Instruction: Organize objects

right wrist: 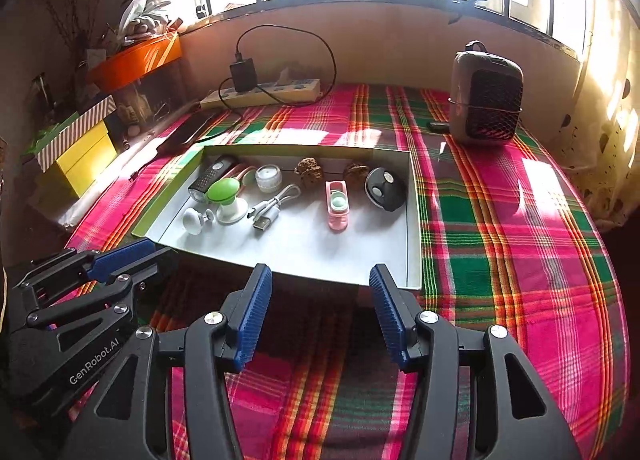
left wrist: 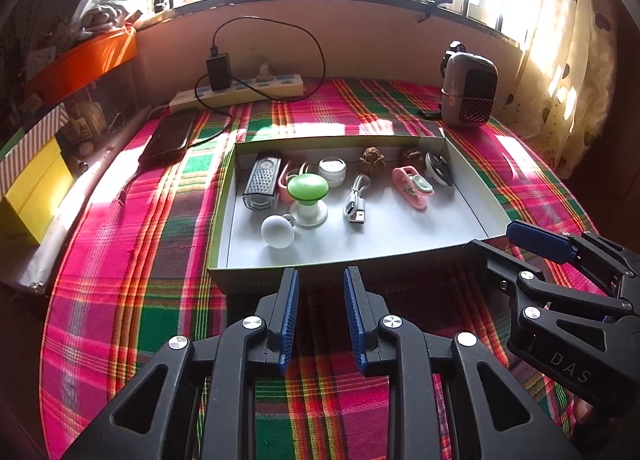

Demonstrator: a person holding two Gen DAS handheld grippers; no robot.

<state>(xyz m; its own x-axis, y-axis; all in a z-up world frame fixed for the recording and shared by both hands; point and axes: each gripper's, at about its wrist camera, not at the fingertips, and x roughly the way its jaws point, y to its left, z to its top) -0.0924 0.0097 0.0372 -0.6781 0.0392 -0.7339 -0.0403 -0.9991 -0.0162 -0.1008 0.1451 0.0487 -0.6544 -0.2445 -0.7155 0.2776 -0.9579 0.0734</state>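
Note:
A shallow cardboard tray [left wrist: 404, 248] [right wrist: 414, 220] lies on the plaid cloth and holds several small items: a green-topped stand [left wrist: 307, 190] [right wrist: 224, 190], a white knob [left wrist: 278, 231] [right wrist: 193, 220], a white USB cable [left wrist: 356, 200] [right wrist: 272, 206], a pink clip [left wrist: 412, 186] [right wrist: 337, 204], a small grater [left wrist: 262, 182], a candle jar [left wrist: 333, 171] [right wrist: 269, 178] and a black round gadget [right wrist: 385, 189]. My left gripper [left wrist: 320, 280] hovers open just before the tray's near wall, with nothing between its fingers. My right gripper [right wrist: 320, 280] stands open and wider at the same wall, also holding nothing.
A power strip [left wrist: 240, 92] with a black charger and cable lies at the back by the wall. A grey heater [left wrist: 470, 90] [right wrist: 486, 100] stands back right. A dark flat device [left wrist: 170, 136] lies left of the tray. Yellow and orange boxes [left wrist: 36, 184] line the left edge.

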